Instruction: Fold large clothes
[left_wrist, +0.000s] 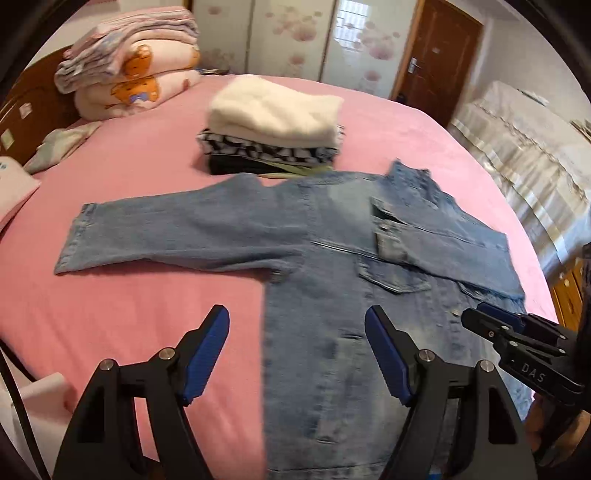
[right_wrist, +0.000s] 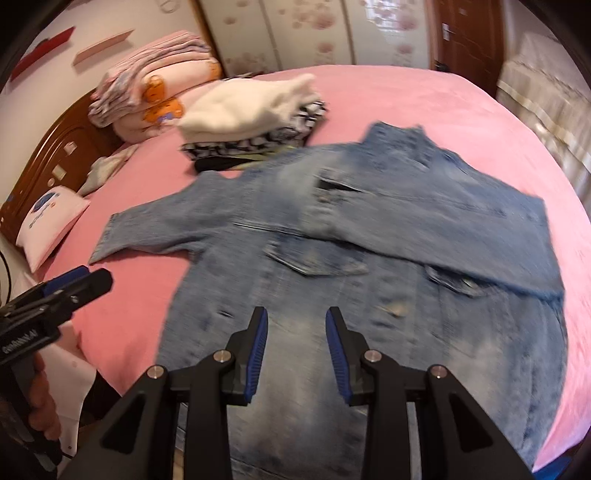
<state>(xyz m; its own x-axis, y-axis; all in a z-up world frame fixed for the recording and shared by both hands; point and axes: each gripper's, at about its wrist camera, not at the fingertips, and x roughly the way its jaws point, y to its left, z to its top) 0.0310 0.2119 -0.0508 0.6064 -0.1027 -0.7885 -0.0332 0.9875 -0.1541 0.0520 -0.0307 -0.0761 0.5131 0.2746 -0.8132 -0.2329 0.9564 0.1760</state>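
**Denim jacket spread on the pink bed, both tongs released**

Left wrist view: the denim jacket (left_wrist: 332, 251) lies flat mid-bed (left_wrist: 129, 314), one sleeve out toward the headboard side, the other folded across its chest. The left gripper (left_wrist: 297, 354) gapes wide, empty, above the hem.

Right wrist view: the right gripper (right_wrist: 297, 354) hovers parted, empty, over the jacket's lower half. A folded clothes stack (right_wrist: 251, 125) sits just beyond the collar.

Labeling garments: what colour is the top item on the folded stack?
White/cream, on the folded stack; clearest in the left wrist view.
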